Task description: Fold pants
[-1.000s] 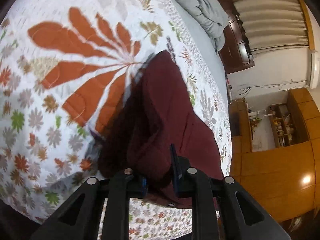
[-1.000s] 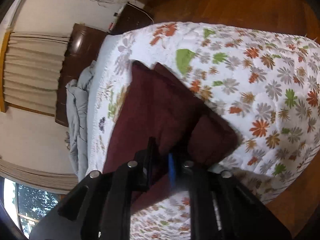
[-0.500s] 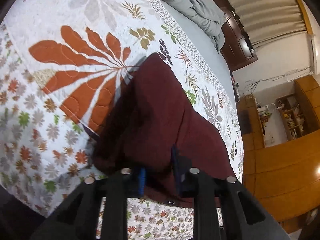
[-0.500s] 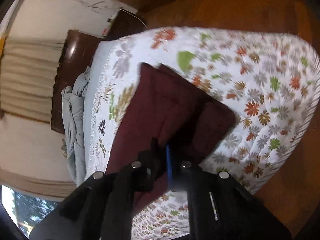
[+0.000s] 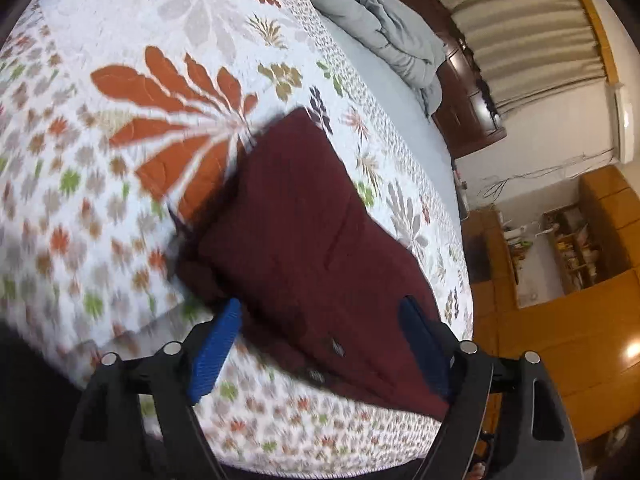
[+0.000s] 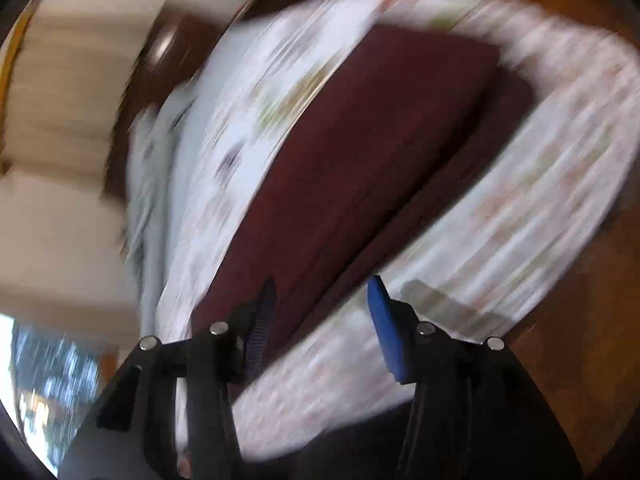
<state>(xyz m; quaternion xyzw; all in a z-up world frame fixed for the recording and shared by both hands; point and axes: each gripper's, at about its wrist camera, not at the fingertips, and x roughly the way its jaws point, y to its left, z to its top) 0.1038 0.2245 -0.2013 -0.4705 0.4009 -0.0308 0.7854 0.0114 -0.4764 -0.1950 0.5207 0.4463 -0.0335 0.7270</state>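
Well, folded pants (image 5: 316, 240) lie on floral quilt (image 5: 120, 160), wood floor (image 5: 560, 340) beside.

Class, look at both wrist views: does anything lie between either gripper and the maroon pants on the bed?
Nothing visible does. The pants lie folded on the floral quilt, directly ahead of the left gripper and the right gripper. Both sets of jaws have just been opening and grip no cloth.
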